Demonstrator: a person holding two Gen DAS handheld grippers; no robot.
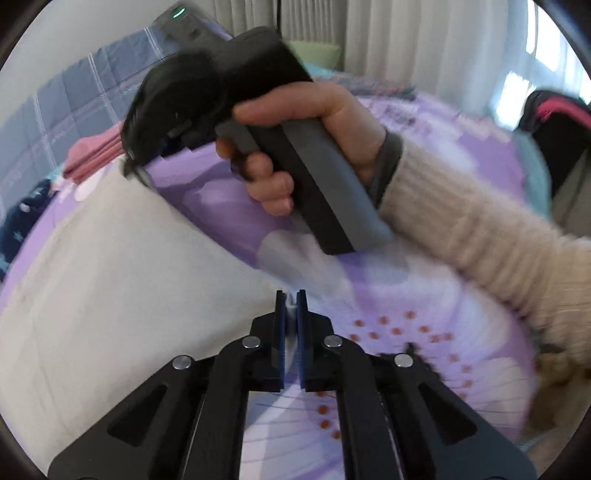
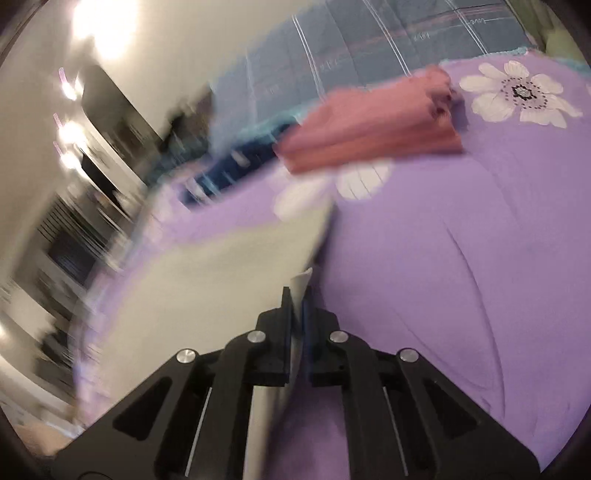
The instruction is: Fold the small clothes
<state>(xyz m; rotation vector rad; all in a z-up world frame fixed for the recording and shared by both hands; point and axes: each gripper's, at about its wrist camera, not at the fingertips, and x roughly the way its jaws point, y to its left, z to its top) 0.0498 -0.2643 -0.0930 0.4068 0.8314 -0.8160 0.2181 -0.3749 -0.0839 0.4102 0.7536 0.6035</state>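
Observation:
A pale cream garment (image 1: 110,266) lies spread on the purple flowered bedspread (image 1: 406,302). My left gripper (image 1: 291,299) is shut on its near corner, and a sliver of the cloth shows between the blue pads. In the right wrist view the same cream garment (image 2: 221,288) stretches away to the left, and my right gripper (image 2: 296,295) is shut on its edge, with a point of cloth sticking up between the fingers. The left wrist view also shows the right gripper's black body (image 1: 207,96) held by a hand in a cream knitted sleeve (image 1: 498,243), its tip at the garment's far corner.
A folded pink garment (image 2: 373,125) lies further back on the bed. A dark blue star-patterned garment (image 1: 22,218) lies at the left edge. A blue checked quilt (image 2: 369,40) covers the back of the bed. Curtains (image 1: 406,33) hang behind, and a dark bag (image 1: 554,125) sits at right.

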